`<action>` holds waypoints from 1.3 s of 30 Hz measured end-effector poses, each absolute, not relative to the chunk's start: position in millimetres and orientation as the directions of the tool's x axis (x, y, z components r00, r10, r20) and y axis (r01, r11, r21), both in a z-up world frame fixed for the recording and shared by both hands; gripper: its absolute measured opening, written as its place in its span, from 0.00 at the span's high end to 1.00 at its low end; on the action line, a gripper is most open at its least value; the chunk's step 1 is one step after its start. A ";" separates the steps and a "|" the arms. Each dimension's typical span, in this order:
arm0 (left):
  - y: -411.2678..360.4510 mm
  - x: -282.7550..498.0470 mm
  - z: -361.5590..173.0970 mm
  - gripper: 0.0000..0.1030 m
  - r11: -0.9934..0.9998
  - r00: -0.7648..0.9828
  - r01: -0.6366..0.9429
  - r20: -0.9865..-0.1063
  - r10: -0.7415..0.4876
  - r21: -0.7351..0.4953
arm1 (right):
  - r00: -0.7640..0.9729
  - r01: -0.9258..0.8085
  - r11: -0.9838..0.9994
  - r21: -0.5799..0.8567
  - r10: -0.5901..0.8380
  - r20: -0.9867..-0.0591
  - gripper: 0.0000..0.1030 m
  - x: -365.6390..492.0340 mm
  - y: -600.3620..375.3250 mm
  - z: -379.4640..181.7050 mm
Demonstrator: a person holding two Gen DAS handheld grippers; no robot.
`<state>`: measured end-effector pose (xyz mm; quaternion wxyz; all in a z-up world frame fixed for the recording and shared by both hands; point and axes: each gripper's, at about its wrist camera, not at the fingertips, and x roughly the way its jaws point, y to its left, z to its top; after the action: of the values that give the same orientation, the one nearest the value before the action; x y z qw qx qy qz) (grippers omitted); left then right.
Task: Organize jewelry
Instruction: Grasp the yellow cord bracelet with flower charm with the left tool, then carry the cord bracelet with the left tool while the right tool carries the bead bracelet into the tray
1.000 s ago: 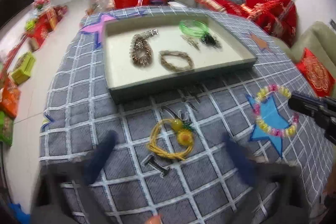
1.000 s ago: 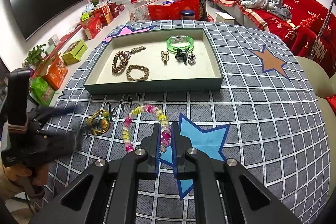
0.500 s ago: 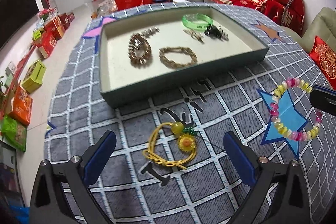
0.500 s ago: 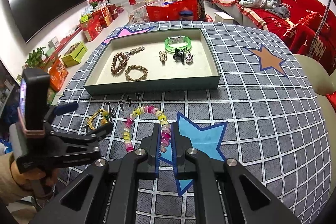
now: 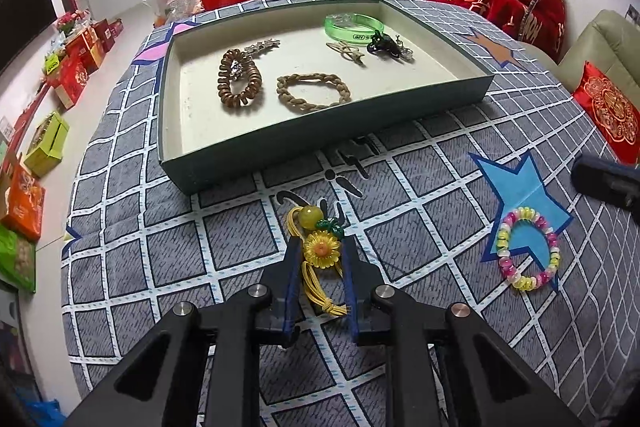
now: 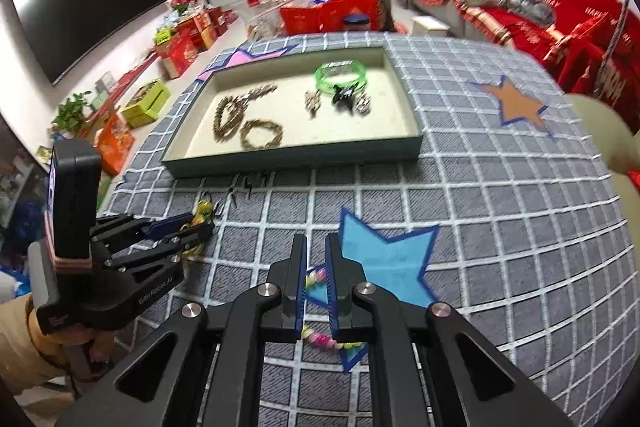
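Closing around the yellow sunflower hair tie [image 5: 320, 259], the left gripper [image 5: 320, 247] fingers flank it on the tabletop [image 5: 224, 267]. Right gripper [image 6: 316, 255] fingers appear nearly closed above the multicoloured beaded bracelet [image 5: 528, 255].

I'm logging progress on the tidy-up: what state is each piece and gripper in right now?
Left gripper: jaws closing around the yellow sunflower cord.
Yellow sunflower cord: on the cloth, outside the tray.
Right gripper: shut, empty, above the pastel bead bracelet.
Pastel bead bracelet: flat on the blue star, outside the tray.
Tray: open, holding the other jewelry.
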<state>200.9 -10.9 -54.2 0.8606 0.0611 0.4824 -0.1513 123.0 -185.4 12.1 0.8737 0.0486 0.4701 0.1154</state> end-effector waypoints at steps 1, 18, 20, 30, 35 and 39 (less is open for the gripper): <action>-8.0 198.8 -52.3 0.65 0.947 0.489 0.319 -0.848 -0.205 -0.045 | 0.528 -0.153 0.969 0.192 0.245 -0.813 0.90 122.9 -186.2 9.6; -1.7 184.0 -31.8 0.65 0.936 0.504 0.345 -0.827 -0.249 -0.072 | 0.431 -0.080 0.988 0.134 0.156 -0.889 0.67 123.0 -193.5 -39.0; -0.4 183.1 -29.6 0.65 0.936 0.507 0.344 -0.825 -0.251 -0.073 | 0.470 -0.080 0.989 0.124 0.147 -0.870 0.67 120.2 -195.2 -28.4; 1.7 179.5 -21.0 0.65 0.933 0.514 0.351 -0.816 -0.264 -0.081 | 0.418 -0.083 0.995 0.050 0.080 -0.905 0.72 126.2 -199.5 -42.2; 3.1 177.9 -14.7 0.65 0.931 0.519 0.354 -0.810 -0.272 -0.086 | 0.447 -0.103 0.994 0.021 0.065 -0.892 0.91 120.6 -190.3 -38.9; 4.6 178.7 -5.8 0.65 0.930 0.533 0.357 -0.799 -0.277 -0.085 | 0.501 -0.103 0.994 0.021 0.070 -0.863 0.91 121.3 -190.2 -19.8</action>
<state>178.7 4.6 -5.8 0.8745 0.0445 0.4477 -0.1813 121.3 -190.2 -19.8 0.8661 -0.0164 0.4971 0.0501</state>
